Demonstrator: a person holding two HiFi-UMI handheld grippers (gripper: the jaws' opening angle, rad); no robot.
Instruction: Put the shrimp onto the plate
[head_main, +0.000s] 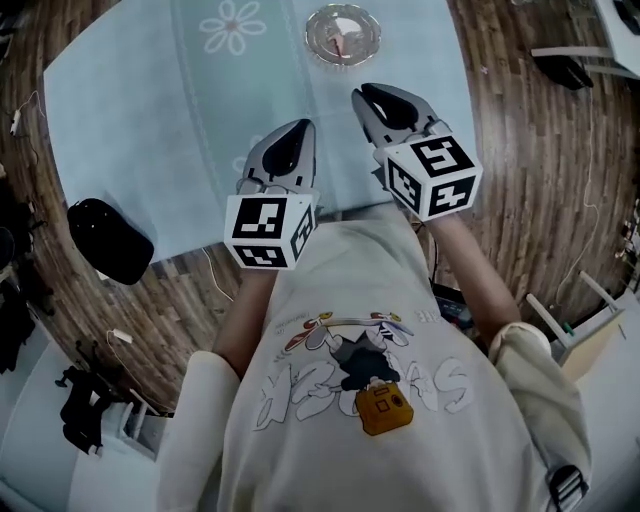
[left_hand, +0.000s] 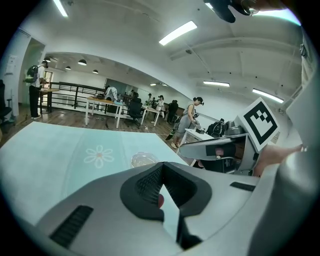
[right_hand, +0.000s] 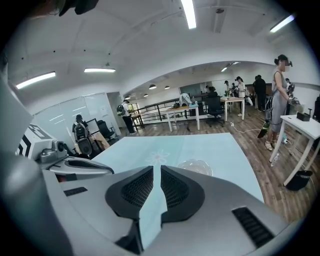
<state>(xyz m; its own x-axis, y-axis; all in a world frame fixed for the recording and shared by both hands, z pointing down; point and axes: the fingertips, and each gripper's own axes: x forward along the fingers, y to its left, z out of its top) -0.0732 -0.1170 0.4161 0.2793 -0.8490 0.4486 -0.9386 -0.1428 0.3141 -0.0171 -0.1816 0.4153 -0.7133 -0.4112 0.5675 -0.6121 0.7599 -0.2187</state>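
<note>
Nearest the lens is the person's pale printed shirt (head_main: 370, 400), filling the lower middle of the head view. Just above it the two tools are held close to the body. The left hand-held gripper (head_main: 293, 132) sits at centre left and the right hand-held gripper (head_main: 372, 98) at centre right, both over the blue-clothed bench (head_main: 150, 90).

The left gripper view shows its pads (left_hand: 145, 185) meeting at the tips, with a wedge of cloth visible below. A small reddish speck (left_hand: 160, 201) sits at the inner edge of one pad, and I cannot tell what it is. In the right gripper view the pads (right_hand: 137, 187) are drawn together to a thin slit with nothing between them.

The glass plate (head_main: 313, 38) lies at the top centre of the head view, well apart from both tools and beside the flower print (head_main: 232, 27). A pinkish streak (head_main: 343, 40) on it is most likely the shrimp, which would mean the placing is done.

If so, the step in hand is only to keep clear. Keep both tools low and near the body, and avoid snagging the cloth, which could shift the plate. If the speck turns out to be the shrimp, carry it level to the plate and lower it until it rests on the glass. Only then part the pads, and do so slowly.
</note>
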